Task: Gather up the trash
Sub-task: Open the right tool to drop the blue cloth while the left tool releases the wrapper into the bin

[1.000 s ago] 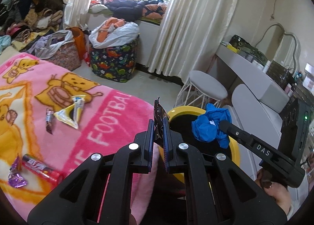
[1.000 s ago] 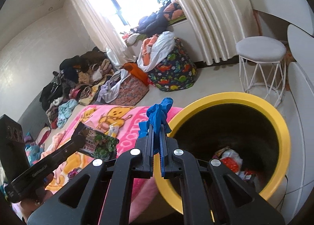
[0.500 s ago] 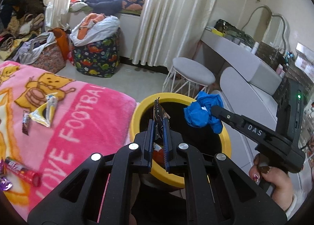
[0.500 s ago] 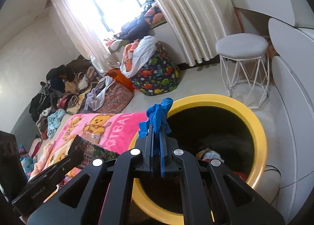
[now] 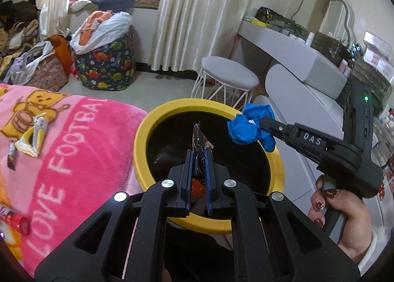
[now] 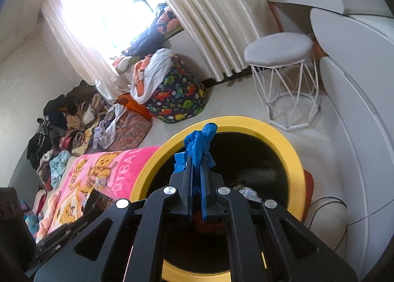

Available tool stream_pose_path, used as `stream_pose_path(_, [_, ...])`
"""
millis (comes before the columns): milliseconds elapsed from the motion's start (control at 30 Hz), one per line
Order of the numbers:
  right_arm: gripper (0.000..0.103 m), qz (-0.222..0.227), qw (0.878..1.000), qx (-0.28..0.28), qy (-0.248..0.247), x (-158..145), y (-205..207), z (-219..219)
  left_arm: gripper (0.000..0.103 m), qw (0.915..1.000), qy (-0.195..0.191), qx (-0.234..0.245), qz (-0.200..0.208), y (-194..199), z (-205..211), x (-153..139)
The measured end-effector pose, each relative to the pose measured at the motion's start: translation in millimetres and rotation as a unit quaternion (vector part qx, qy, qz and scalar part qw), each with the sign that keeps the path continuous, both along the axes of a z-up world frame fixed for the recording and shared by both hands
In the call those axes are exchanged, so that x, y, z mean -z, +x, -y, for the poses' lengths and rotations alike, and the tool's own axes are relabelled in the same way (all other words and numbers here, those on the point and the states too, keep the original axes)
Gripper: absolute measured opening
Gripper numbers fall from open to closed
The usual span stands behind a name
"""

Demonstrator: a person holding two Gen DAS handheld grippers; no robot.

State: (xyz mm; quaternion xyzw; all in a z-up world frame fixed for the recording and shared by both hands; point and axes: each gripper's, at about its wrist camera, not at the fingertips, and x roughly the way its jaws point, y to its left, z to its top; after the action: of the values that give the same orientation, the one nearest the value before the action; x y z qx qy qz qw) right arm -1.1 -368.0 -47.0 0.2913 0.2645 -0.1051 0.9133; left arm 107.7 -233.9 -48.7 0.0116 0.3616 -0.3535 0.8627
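1. Above the mouth of a yellow-rimmed bin (image 5: 145, 134) beside a bed, the left hand-held gripper (image 5: 199, 156) points downward, its fingers pressed together on a dark snack wrapper (image 5: 200, 142) that stands upright between them.
2. To its right, the right hand-held gripper (image 5: 264, 122) pinches a crumpled blue glove (image 5: 248, 125), which hangs over the far right part of the rim; a hand (image 5: 344, 210) grips its handle.
3. Both pieces of trash now sit over or at the edge of the black opening, so the drop looks to be straight down. The wrapper is more centred over the hole; the glove hangs nearer the rim.
4. Compared with a second earlier, both grippers have travelled from over the edge of the pink blanket (image 5: 73, 139) toward the bin and dipped lower, and the bin fills more of each view. Neither grip has loosened.
5. On the blanket lie more wrappers: a yellow-and-white one (image 5: 30, 139), a small brown one (image 5: 11, 157) and a red one (image 5: 17, 220) at the left edge.
6. Inside the bin, other litter (image 6: 246, 190) shows at the bottom.
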Motion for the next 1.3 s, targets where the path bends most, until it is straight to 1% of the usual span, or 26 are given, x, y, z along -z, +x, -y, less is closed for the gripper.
stream_pose_path(300, [0.005,-0.018,1.000,0.020,0.011,13.9,-2.7,12.9,0.005,0.9997,0.014,0.013,-0.015,1.4,14.0,17.2])
stream_pose_path(500, [0.005,-0.030,0.999,0.017,0.014,19.5,1.3,13.9,0.005,0.9994,0.023,0.013,-0.024,6.1,20.3,26.9])
stream_pose_path(633, [0.005,-0.040,0.999,0.012,0.011,22.4,5.2,13.9,0.005,0.9988,0.036,0.015,-0.031,12.1,24.5,35.5])
stream_pose_path(867, [0.006,-0.046,0.999,0.013,0.017,24.5,7.0,18.5,0.005,0.9978,0.045,0.008,-0.048,22.0,26.2,46.8])
stream_pose_path(900, [0.008,-0.047,0.999,0.013,0.017,24.5,7.1,19.0,0.007,0.9978,0.044,0.006,-0.048,22.5,25.8,46.5])
stream_pose_path(933, [0.012,-0.048,0.999,0.014,0.017,24.0,7.2,19.3,0.015,0.9980,0.046,0.003,-0.044,22.0,24.9,45.6])
stream_pose_path(967, [0.024,-0.046,0.999,0.016,0.015,24.4,7.2,20.0,0.020,0.9981,0.046,0.001,-0.040,21.0,23.8,44.5])
stream_pose_path(1000, [0.037,-0.045,0.999,0.018,0.014,23.6,6.7,19.8,0.032,0.9983,0.046,-0.001,-0.037,20.5,23.7,43.5])
stream_pose_path(1033, [0.041,-0.043,0.999,0.019,0.013,22.5,6.1,18.9,0.039,0.9984,0.044,-0.003,-0.034,19.1,22.5,42.2])
stream_pose_path(1067, [0.042,-0.041,0.999,0.020,0.010,21.8,6.1,18.7,0.041,0.9986,0.044,-0.005,-0.030,17.8,21.3,40.8])
stream_pose_path(1100, [0.043,-0.042,0.999,0.019,0.005,20.5,6.3,17.5,0.047,0.9986,0.044,-0.008,-0.028,16.9,20.6,39.9])
stream_pose_path(1133, [0.046,-0.043,0.999,0.019,0.003,19.7,7.0,17.4,0.059,0.9987,0.043,-0.011,-0.027,16.5,19.6,38.7])
stream_pose_path(1167, [0.052,-0.042,0.999,0.019,-0.001,18.9,7.0,16.6,0.066,0.9989,0.038,-0.016,-0.024,15.2,16.8,35.9])
stream_pose_path(1200, [0.055,-0.042,0.999,0.021,-0.005,18.0,6.5,15.6,0.075,0.9990,0.033,-0.020,-0.022,14.9,15.4,33.3])
stream_pose_path(1233, [0.057,-0.042,0.999,0.022,-0.007,17.6,6.4,15.5,0.081,0.9992,0.025,-0.024,-0.021,14.0,12.0,30.0])
stream_pose_path(1267, [0.059,-0.043,0.999,0.023,-0.009,17.1,6.4,15.3,0.085,0.9992,0.022,-0.027,-0.020,13.9,9.8,27.3])
stream_pose_path(1300, [0.063,-0.045,0.999,0.025,-0.013,16.9,6.4,14.6,0.092,0.9992,0.018,-0.033,-0.016,13.6,6.7,23.6])
